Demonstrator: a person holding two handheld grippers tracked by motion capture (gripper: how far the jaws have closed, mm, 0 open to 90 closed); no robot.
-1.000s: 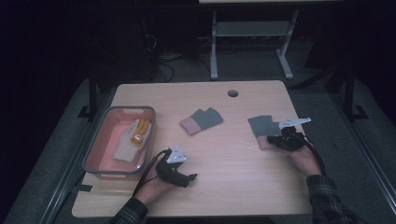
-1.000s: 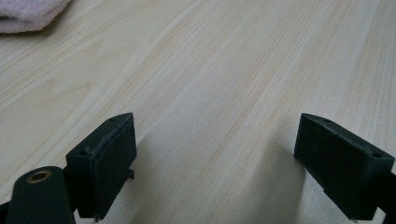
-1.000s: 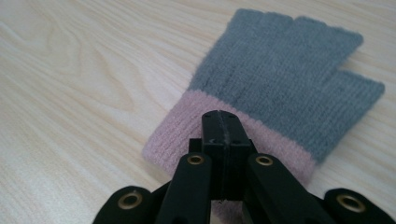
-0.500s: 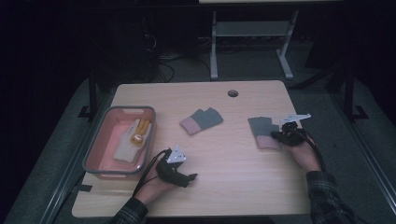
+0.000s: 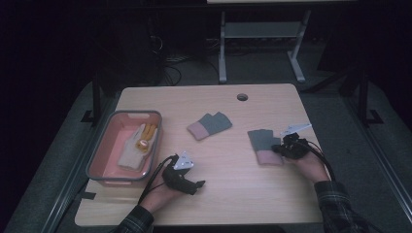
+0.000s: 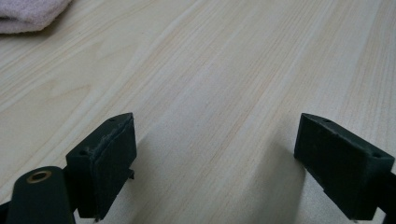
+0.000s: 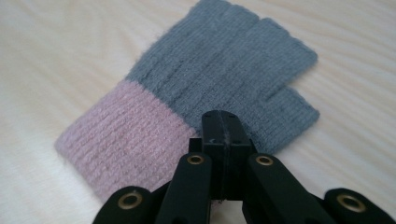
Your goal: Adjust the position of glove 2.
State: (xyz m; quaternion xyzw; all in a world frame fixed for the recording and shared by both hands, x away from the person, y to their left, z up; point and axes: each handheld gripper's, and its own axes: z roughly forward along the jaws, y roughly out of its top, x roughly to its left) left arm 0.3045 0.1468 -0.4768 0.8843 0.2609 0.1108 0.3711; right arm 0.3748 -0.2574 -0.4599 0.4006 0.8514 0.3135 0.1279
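Two grey knit gloves with pink cuffs lie flat on the wooden table: one near the middle (image 5: 209, 126), one at the right (image 5: 262, 144). My right gripper (image 5: 278, 148) has its shut jaws at this right glove's right edge. In the right gripper view the closed tips (image 7: 225, 126) sit over the grey part of that glove (image 7: 219, 74), which lies flat and unpuckered. My left gripper (image 5: 197, 185) rests low near the table's front, jaws open over bare wood (image 6: 224, 158). A pink knit edge (image 6: 28, 14) shows at the top left corner.
A pink tub with a grey rim (image 5: 97, 162) stands at the table's left and holds a cream glove (image 5: 130, 151) with an orange piece (image 5: 145, 143). A cable hole (image 5: 242, 97) is near the far edge. Metal stand legs (image 5: 262, 34) rise behind the table.
My right hand has shifted a little to the left, bringing its shut jaws onto the right glove's edge. The left hand and both gloves have stayed put.
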